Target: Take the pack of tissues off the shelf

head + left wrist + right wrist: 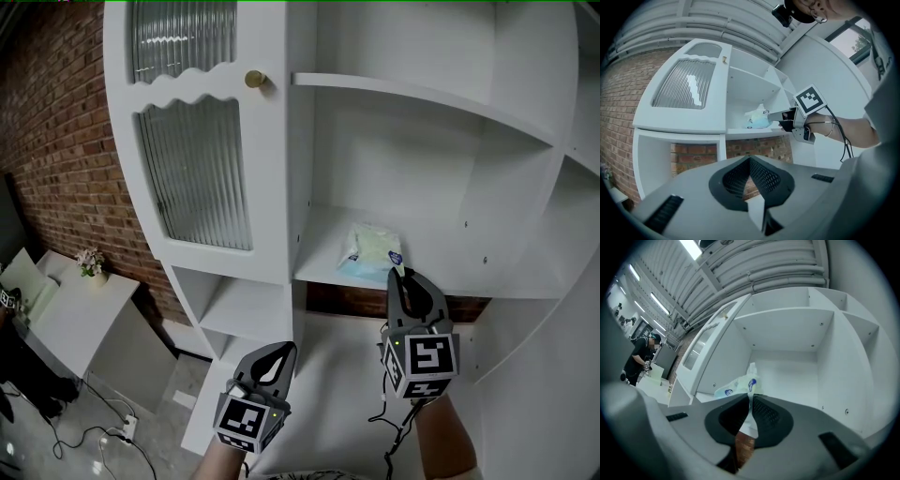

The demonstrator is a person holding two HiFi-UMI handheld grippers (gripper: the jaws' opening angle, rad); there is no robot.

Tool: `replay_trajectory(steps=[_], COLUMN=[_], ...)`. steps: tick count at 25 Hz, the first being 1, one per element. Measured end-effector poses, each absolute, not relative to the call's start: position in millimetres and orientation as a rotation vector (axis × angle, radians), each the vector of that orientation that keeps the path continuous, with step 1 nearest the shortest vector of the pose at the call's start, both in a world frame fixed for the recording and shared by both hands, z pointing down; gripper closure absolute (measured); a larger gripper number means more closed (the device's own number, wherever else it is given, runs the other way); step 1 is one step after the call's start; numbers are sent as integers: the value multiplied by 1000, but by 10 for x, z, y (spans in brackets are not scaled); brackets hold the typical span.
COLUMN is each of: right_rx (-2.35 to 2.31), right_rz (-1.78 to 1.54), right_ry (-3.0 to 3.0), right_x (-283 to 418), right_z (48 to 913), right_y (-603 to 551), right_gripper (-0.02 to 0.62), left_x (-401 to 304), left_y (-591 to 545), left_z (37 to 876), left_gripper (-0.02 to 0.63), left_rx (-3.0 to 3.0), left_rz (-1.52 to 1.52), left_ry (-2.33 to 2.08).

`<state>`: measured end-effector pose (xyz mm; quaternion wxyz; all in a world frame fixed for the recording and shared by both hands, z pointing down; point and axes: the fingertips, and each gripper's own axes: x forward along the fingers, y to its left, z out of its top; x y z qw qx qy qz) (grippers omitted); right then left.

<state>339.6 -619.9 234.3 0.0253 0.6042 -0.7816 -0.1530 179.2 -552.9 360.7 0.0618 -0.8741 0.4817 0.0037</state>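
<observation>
The pack of tissues, pale green and blue in clear wrap, lies at the front of the white shelf. My right gripper reaches up to the pack's near right corner and is shut on it. In the right gripper view the wrapper's edge runs down between the closed jaws of the right gripper, with the pack just beyond the tips. My left gripper hangs lower and to the left, below the shelf, shut and empty. The left gripper view shows the pack and the right gripper on it.
Left of the shelf is a cabinet door of ribbed glass with a brass knob. An upper shelf board spans above. A brick wall, a low white table with flowers and floor cables lie left. A person stands far off.
</observation>
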Motion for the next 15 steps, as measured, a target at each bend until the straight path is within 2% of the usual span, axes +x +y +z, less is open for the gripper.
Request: replay_trajectory(steps=[9,15], right_rx=[1934,1964], right_rz=[-611,-546], right_ry=[-2393,-2389], right_x=[3343,3242], right_z=[2302,2590], right_y=[-5681,-5310], right_gripper=[575,575], left_x=[1668,1433], left_y=[-5213,-5008], left_z=[3635,3762], left_gripper=[592,592], left_rx=[-2656,-2678], left_rz=[9,1], left_ry=[1436,1440])
